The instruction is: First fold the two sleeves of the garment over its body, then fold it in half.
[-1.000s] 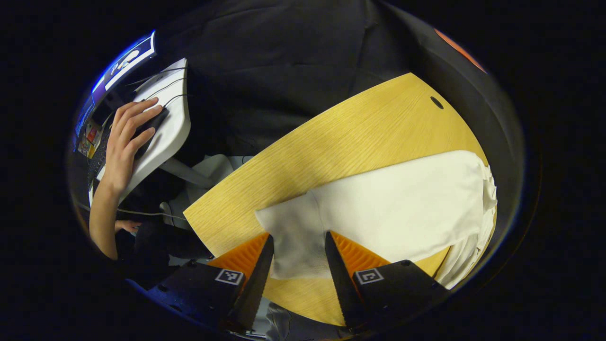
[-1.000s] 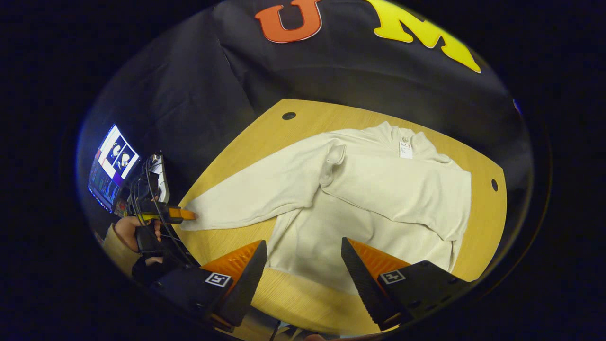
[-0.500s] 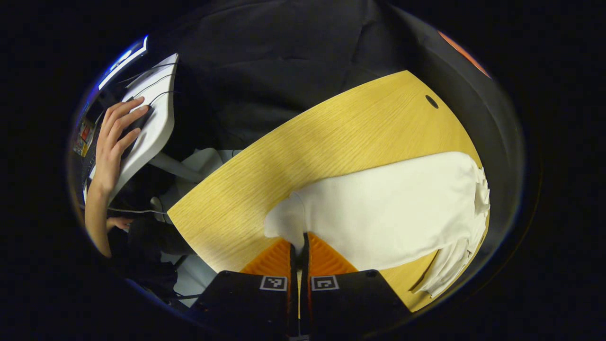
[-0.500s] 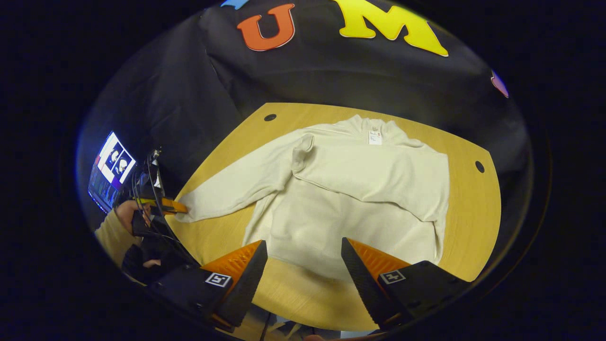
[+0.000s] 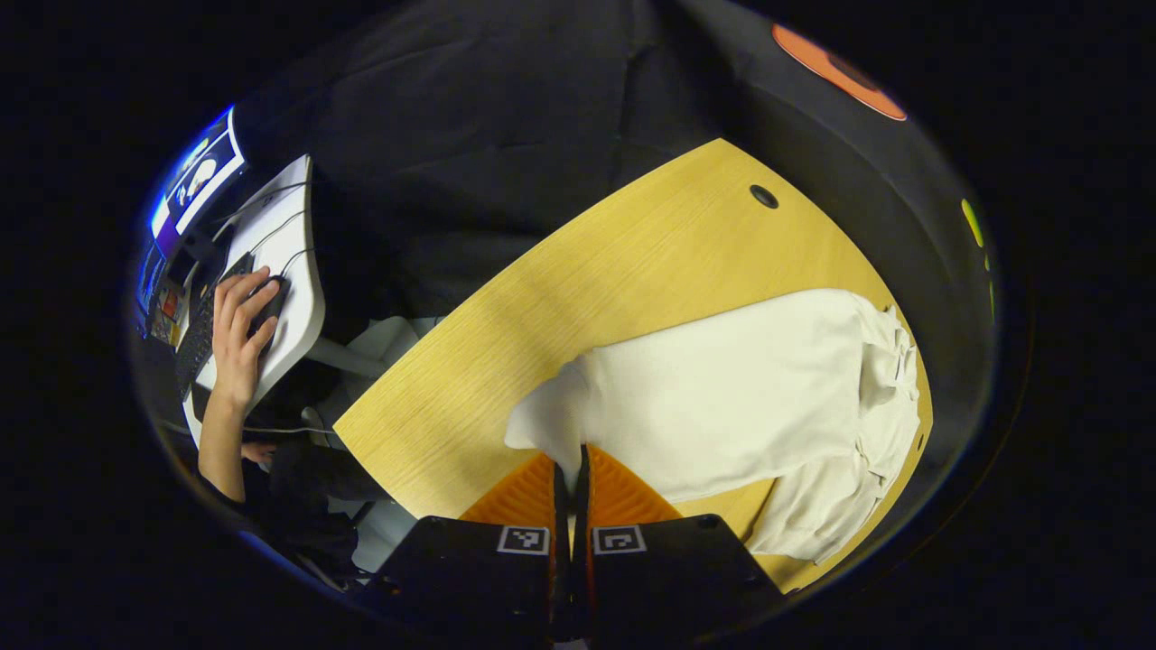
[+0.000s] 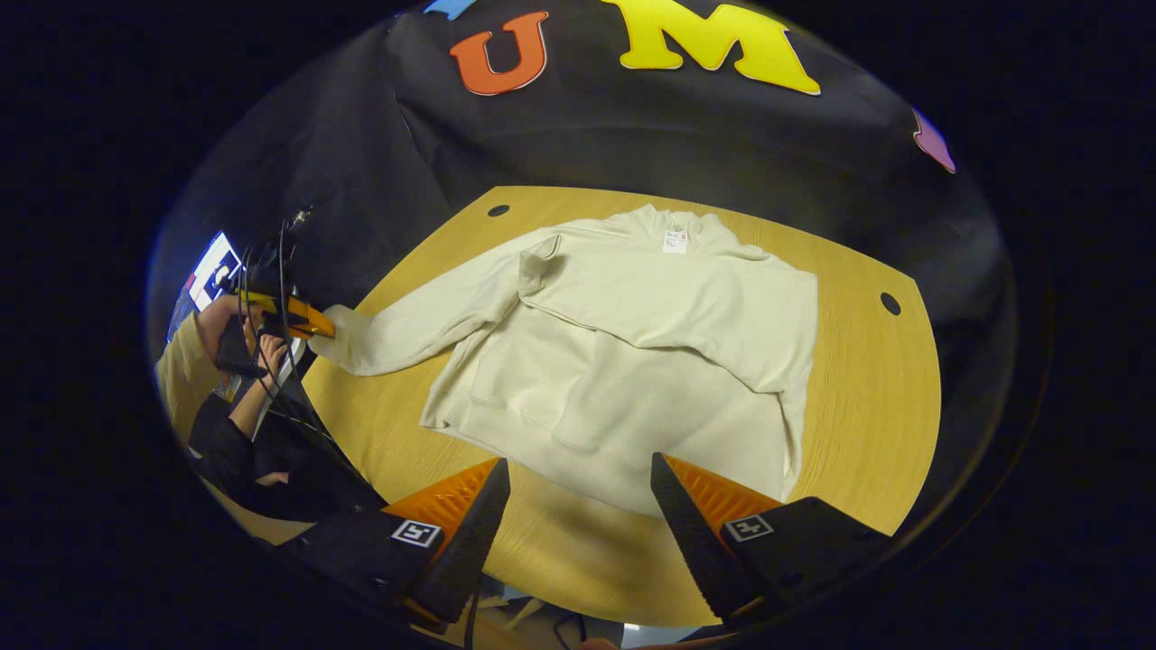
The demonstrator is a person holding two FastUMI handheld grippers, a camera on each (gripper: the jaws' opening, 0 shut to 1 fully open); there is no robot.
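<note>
While the left tool pinched the cuff at the desk edge and the right tool hung spread, that sleeve needed a taut carry over the sweater, other sleeve already folded.

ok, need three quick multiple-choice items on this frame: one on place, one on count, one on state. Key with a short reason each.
1. Where does the sleeve that is not yet folded extend, in the right gripper view?
A. toward the image's left
B. toward the image's right
C. under the hem

2. How many round holes in the table show in the right gripper view?
A. none
B. two
C. four

3. State of the left hand-held gripper?
A. open above the table
B. shut on the sleeve cuff
C. shut on nothing

Key: 1 A, it stretches out to the left; 2 B, one at each far corner; 3 B, fingers closed with cuff fabric between.
</note>
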